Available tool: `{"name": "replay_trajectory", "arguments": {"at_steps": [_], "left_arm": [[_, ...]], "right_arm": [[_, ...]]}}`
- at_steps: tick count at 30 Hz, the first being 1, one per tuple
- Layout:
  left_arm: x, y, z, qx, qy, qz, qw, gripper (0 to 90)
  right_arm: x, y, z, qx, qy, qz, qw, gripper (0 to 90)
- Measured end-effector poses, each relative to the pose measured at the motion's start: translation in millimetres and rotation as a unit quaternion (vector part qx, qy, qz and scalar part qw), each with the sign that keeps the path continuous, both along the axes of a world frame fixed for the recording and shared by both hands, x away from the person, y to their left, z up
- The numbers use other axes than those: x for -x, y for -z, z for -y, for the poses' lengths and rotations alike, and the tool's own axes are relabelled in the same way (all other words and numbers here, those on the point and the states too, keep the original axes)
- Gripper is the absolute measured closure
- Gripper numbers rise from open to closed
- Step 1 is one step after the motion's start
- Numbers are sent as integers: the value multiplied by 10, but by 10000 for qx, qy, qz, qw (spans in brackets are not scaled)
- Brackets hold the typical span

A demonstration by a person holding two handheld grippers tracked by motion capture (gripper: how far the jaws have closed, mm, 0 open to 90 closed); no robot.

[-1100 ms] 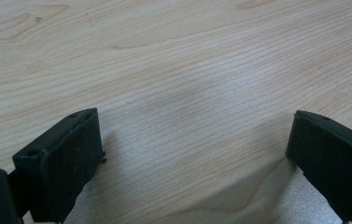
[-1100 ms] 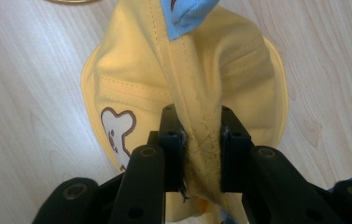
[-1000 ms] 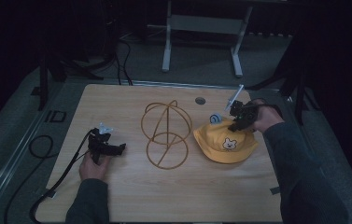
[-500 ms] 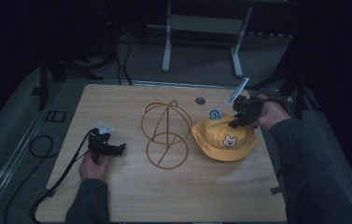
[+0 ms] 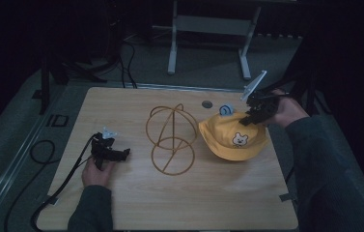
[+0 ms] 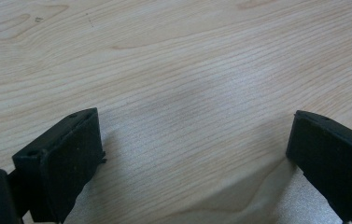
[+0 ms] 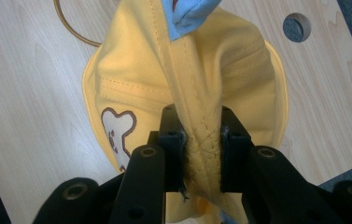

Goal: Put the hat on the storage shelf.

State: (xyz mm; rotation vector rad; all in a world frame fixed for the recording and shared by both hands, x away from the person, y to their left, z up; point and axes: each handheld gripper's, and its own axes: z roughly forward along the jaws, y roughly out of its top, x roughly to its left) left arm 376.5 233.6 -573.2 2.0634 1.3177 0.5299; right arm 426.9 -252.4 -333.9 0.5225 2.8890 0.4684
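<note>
**Yellow hat pinched at its top seam**

Where the crown seams meet, the yellow hat [image 7: 197, 93] is bunched into a ridge of stitched cotton, clamped between the jaws of the right hand-held gripper [image 7: 200, 140]. Brim round and soft; a white bear face outlined in brown is sewn on the front, and a pale blue patch [image 7: 187, 11] sits at the far side. Hat is at the right of the tabletop [image 5: 228, 193], just beside the wire stand [image 5: 171, 139], a gold sphere of thin hoops on a ring base. Tabletop is pale wood grain with a round hole [image 5: 207, 104]. Left hand-held gripper [image 5: 121, 154] rests low on the wood, jaws spread, nothing between.
</note>
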Motion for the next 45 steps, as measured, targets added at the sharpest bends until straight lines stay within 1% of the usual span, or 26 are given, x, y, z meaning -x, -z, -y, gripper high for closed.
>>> {"name": "replay_trajectory", "arguments": {"at_steps": [9,15,18,25,45], "left_arm": [[-1,0,-1,-2,3,-1,10000,34],[-1,1,0,3,0,8,10000,33],[-2,2,0,6,-1,9,10000,33],[-2,2,0,6,-2,9,10000,34],[-2,2,0,6,-2,10,10000,33]], "right_arm": [[9,-110,-1,-79,-25,35,10000,758],[20,-172,26,-125,-30,65,9999,758],[29,-219,61,-190,-17,89,9998,758],[55,-295,83,-217,-55,92,9997,758],[83,-465,105,-438,-162,136,9988,758]]}}
